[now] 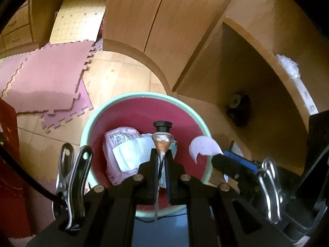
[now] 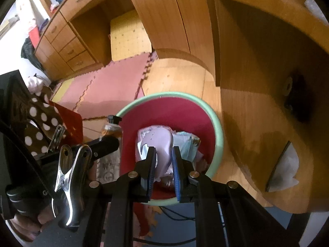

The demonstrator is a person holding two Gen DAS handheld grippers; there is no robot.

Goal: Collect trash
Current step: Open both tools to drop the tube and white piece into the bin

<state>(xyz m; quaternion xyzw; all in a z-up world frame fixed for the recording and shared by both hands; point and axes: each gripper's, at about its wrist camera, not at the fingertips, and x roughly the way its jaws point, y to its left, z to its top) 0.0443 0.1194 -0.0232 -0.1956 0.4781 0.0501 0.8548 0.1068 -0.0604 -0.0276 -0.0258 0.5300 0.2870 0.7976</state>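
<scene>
A round bin with a mint-green rim (image 1: 115, 107) and a red liner stands on the floor, with pink and white wrappers (image 1: 123, 150) lying in it. My left gripper (image 1: 162, 154) is shut on a flattened silver tube (image 1: 162, 139) with a black cap, held over the bin. In the right wrist view my right gripper (image 2: 163, 152) is shut on a curled pale lilac scrap (image 2: 160, 140) above the bin's rim (image 2: 219, 129). The left gripper (image 2: 107, 144) with its tube (image 2: 112, 128) shows at the bin's left edge. The lilac scrap (image 1: 203, 146) also hangs at the bin's right side.
Pink foam puzzle mats (image 1: 47, 78) cover the floor left of the bin. A wooden cabinet (image 1: 144, 16) rises behind it, with a black caster (image 1: 238, 107) in a recess to the right. A drawer desk (image 2: 61, 41) stands far left, a polka-dot bag (image 2: 39, 123) nearby.
</scene>
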